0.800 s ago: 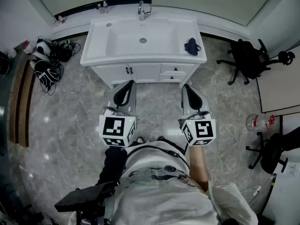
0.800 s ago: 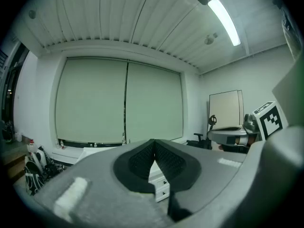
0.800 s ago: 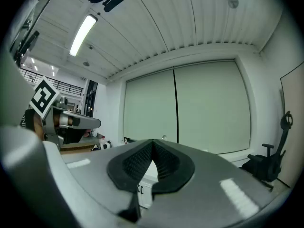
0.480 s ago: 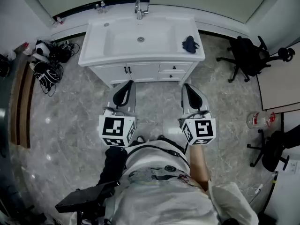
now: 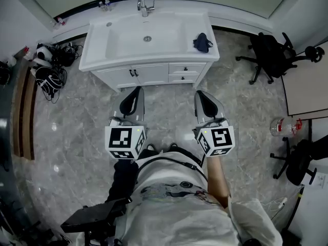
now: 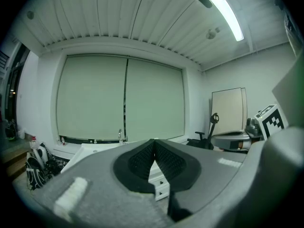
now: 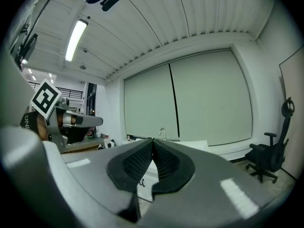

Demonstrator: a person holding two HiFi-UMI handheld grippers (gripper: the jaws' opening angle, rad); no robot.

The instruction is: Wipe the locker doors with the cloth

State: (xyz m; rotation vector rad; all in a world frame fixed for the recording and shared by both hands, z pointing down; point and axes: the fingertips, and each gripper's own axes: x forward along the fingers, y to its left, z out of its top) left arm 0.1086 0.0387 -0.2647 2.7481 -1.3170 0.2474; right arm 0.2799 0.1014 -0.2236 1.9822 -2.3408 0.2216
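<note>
Closest to me is the person's torso (image 5: 174, 188), and just ahead of it are two marker cubes, one on the left (image 5: 124, 141) and one on the right (image 5: 218, 140). The print I can make out is a black-and-white square pattern on each cube face.

The left claw (image 5: 134, 94) and the right claw (image 5: 201, 97) reach forward side by side, held apart over the floor (image 5: 77, 122), which is grey marbled tile. In its own view the left claw (image 6: 153, 144) has its ribbed pads pressed together and is empty. The right claw (image 7: 152, 144) is the same, jaws fully closed on nothing.

Beyond them stands one white vanity. I count two cabinet doors (image 5: 134, 73) with dark handles and two drawers (image 5: 185, 73) to their right. Its counter (image 5: 97, 50) carries one basin and one faucet (image 5: 143, 5). The cloth (image 5: 203, 42), dark blue and bunched, lies on the counter to the right of the basin, well away from both claws.

To the left of the vanity is a heap of dark bags (image 5: 48, 68). On the right I count two black office chairs, one by the vanity (image 5: 271, 55) and one nearer me (image 5: 300, 163), with a clear red-capped jug (image 5: 283, 127) between them.

At the far wall there is a two-panel blind (image 6: 95, 99) under a slatted ceiling with a tube light (image 6: 228, 13).
</note>
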